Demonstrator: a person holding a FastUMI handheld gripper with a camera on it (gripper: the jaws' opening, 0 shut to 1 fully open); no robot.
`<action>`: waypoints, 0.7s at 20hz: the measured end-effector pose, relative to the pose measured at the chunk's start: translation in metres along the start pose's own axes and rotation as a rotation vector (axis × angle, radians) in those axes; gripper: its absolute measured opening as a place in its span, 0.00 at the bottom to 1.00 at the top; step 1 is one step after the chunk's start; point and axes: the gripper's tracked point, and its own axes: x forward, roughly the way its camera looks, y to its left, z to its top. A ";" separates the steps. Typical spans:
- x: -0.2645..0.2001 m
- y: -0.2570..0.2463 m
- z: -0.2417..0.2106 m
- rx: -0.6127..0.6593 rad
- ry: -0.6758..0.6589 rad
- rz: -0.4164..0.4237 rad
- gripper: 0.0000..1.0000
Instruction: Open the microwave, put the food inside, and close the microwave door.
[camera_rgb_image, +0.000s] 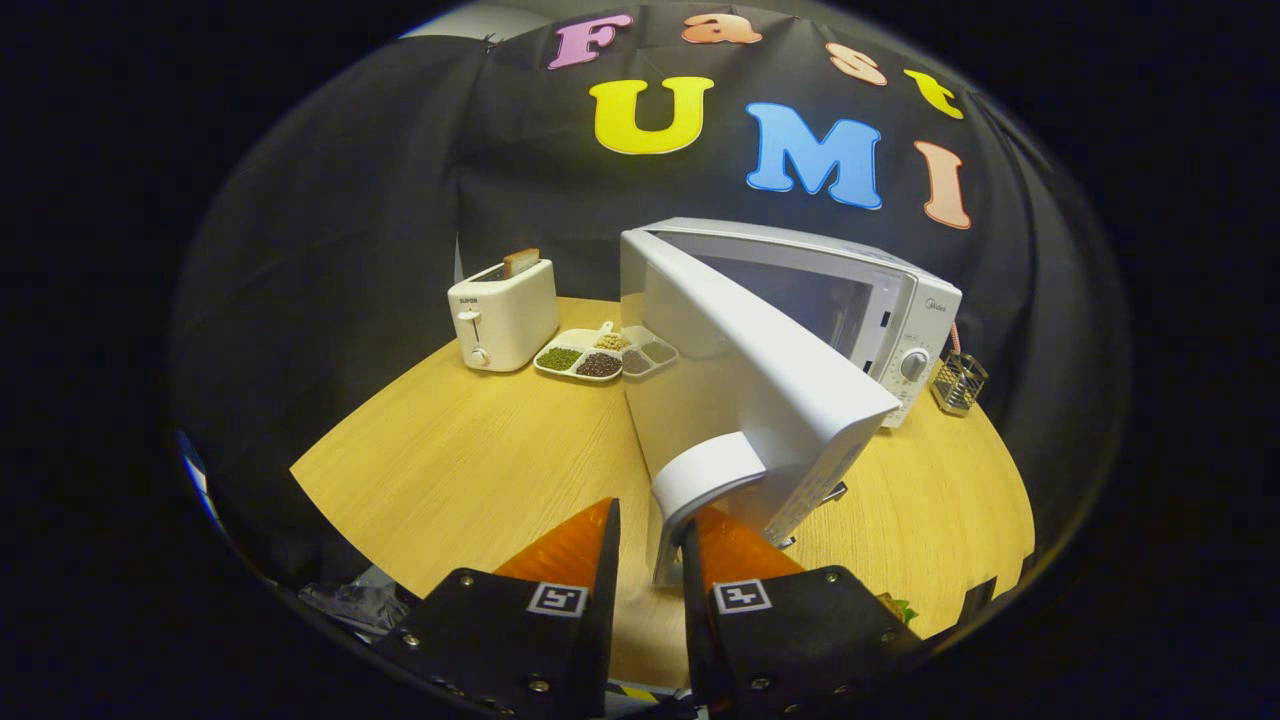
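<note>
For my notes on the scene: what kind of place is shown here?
Probably a staged kitchen booth: a microwave with its door open, a toaster and a tray of beans on a wooden table. The gripper holds the door handle.

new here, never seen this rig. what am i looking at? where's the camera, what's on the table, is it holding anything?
This is a handheld two-finger gripper; a person carries it, there is no robot arm. The fisheye camera rides on the gripper and looks forward along the two fingers.

On the wooden table stand a white microwave with its door swung wide open toward the camera, a toaster with a slice of bread in its slot, a divided dish of beans and grains, and a small wire holder past the microwave.

The fingers sit either side of the door's handle, nearly closed. Whether both actually press on it, I cannot tell. No food is held.
</note>
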 end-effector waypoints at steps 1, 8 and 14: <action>-0.001 0.007 0.000 -0.007 0.000 -0.007 0.34; -0.010 0.054 -0.003 -0.084 0.019 -0.020 0.41; -0.015 0.126 -0.018 -0.048 0.068 0.185 0.47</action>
